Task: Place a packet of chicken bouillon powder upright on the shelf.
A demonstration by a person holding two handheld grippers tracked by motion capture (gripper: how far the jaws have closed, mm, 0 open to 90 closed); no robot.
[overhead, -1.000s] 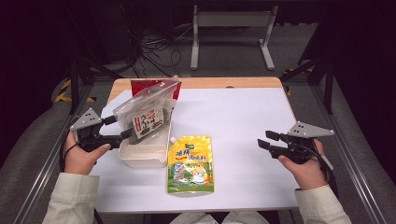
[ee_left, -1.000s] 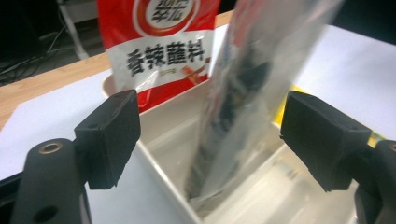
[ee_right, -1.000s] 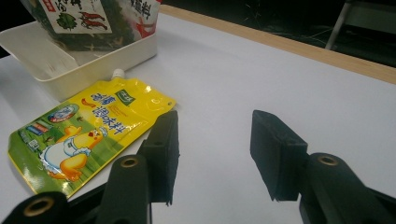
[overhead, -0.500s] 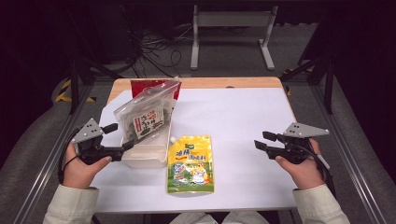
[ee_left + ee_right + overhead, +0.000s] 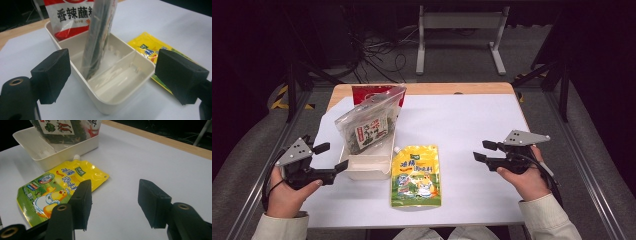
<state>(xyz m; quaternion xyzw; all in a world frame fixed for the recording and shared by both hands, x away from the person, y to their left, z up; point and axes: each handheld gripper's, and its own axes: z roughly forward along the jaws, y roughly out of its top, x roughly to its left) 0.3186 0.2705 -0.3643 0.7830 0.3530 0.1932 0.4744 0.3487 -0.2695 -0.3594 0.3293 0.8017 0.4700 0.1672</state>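
A white divided tray sits left of centre on the table. In it stands a clear bag of dark greens, leaning on a red packet. My left gripper is just off the tray's near-left corner. Its jaws have just been opening and stand open, pads off the tray. A yellow spouted pouch lies flat beside the tray. My right gripper hovers right of the pouch; its jaws have just been opening, with nothing between them.
The white table top has a wooden strip along its far edge. A metal stand and cables are on the floor beyond.
My left gripper has drawn back from the clear bag toward the tray's near-left corner, and the bag stays upright. The right gripper's jaws stand a little wider.
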